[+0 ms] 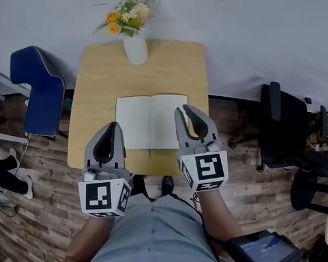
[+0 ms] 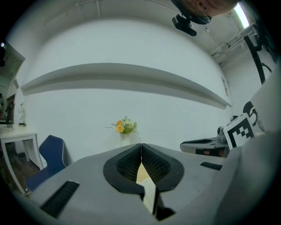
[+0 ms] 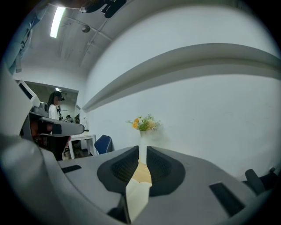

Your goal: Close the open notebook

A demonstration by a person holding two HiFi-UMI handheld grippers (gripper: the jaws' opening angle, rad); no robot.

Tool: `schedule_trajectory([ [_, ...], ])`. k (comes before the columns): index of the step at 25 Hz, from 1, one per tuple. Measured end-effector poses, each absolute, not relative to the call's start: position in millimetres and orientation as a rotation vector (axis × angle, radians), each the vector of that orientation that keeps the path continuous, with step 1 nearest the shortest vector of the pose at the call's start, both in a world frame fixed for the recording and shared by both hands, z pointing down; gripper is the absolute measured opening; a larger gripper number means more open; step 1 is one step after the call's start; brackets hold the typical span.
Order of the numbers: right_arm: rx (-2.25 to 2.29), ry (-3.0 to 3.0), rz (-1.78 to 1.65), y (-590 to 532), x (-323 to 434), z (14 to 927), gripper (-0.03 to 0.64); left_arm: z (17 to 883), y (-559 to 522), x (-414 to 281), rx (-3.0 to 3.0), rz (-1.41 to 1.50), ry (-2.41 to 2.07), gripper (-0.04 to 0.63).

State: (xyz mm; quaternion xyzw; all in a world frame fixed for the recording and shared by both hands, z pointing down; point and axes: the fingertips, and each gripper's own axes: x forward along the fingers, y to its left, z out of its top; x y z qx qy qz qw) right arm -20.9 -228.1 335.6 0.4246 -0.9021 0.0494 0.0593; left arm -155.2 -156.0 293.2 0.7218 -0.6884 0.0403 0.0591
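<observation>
The open notebook (image 1: 148, 120) lies flat with blank white pages in the middle of the wooden table (image 1: 97, 86). In the head view, my left gripper (image 1: 113, 125) hovers over the table's near edge with its tip by the notebook's lower left corner. My right gripper (image 1: 184, 108) hangs over the right page's outer edge. Both are shut and hold nothing. In the left gripper view the fingertips of the left gripper (image 2: 141, 145) meet, with a strip of white page (image 2: 150, 195) showing below them. The right gripper (image 3: 142, 148) shows only a thin slit, with the page (image 3: 137, 195) beneath it.
A white vase of orange and white flowers (image 1: 134, 45) stands at the table's far edge. A blue chair (image 1: 40, 92) is left of the table, a black chair (image 1: 282, 124) to its right. A screen (image 1: 268, 252) sits low right. A person (image 3: 55, 107) stands far off.
</observation>
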Motion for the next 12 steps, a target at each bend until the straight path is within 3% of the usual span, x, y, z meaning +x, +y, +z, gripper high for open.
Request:
schedule_trajectory([
  [12, 1.263, -2.615, 0.319, -217.3, -27.3, 414.7, 0.055, 355.0, -159.5, -162.0, 2.145, 0.231, -1.963, 0.020],
])
